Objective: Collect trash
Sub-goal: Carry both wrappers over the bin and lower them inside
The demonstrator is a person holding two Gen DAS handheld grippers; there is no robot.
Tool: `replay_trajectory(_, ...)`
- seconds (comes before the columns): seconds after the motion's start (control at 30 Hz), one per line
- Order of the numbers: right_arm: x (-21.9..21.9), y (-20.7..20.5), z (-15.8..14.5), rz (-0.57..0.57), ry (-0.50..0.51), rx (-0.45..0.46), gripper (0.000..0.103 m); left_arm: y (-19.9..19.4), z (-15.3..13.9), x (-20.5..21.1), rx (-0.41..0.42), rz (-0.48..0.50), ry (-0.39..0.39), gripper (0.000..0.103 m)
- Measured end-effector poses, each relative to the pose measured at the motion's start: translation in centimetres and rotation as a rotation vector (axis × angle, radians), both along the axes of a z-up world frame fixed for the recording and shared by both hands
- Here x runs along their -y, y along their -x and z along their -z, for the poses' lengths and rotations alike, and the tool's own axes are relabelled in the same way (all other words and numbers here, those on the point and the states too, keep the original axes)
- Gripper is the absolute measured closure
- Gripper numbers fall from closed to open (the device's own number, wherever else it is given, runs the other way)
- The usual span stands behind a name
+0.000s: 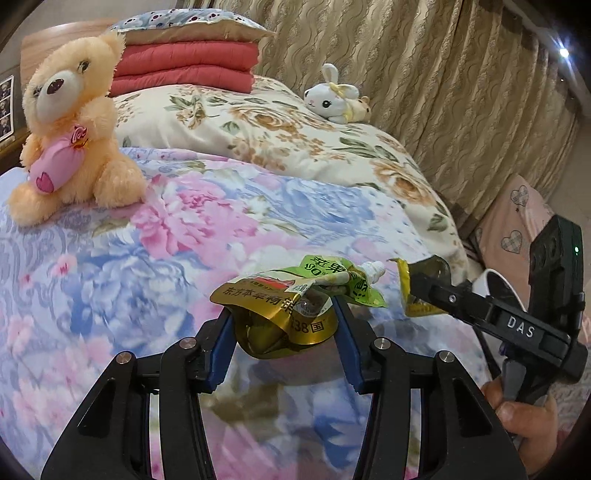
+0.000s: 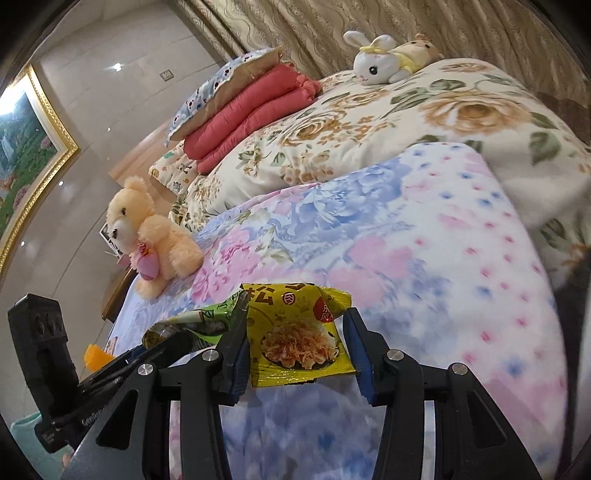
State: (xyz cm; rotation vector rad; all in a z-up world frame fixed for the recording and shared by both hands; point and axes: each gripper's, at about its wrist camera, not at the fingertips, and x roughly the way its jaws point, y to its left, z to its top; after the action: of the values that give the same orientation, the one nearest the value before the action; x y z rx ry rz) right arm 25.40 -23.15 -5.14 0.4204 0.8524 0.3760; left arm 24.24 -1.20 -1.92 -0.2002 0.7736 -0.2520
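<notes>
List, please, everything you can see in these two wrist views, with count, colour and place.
gold and green drink pouch: 1, crumpled, white spout, between the left gripper's fingers.
yellow snack packet: 1, food picture on its front, between the right gripper's fingers.
teddy bear: 1, peach, holding something pink, sitting at the bed's left edge.
bunny plush: 1, white with yellow bow, lying on the cream quilt near the curtain.
folded blanket: 1, coral red, at the bed's head, under a patterned pillow.
floral quilts: 2, pink-blue in front, cream with gold roses behind.
curtain: beige, behind the bed.
framed painting: 1, gold frame, on the wall.
left gripper: black, blue pads, shut on the pouch.
right gripper: black, blue pads, shut on the packet.
</notes>
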Motion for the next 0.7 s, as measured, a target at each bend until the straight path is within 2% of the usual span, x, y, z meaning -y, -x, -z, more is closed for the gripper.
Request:
replay_trajectory(0.37, 3.8, 5.9, -0.2, 0.068, -0.015, -0.012, 0.056, 3.8, 0.0, 2.7, -0.011, 0.045, 0.035, 0.055)
replay_trajectory(0.7, 6.1, 9.0, -1.1, 0.111, -0.027, 0.005, 0.056, 5.6, -0.9, 5.5, 0.000, 0.104, 0.045, 0.055)
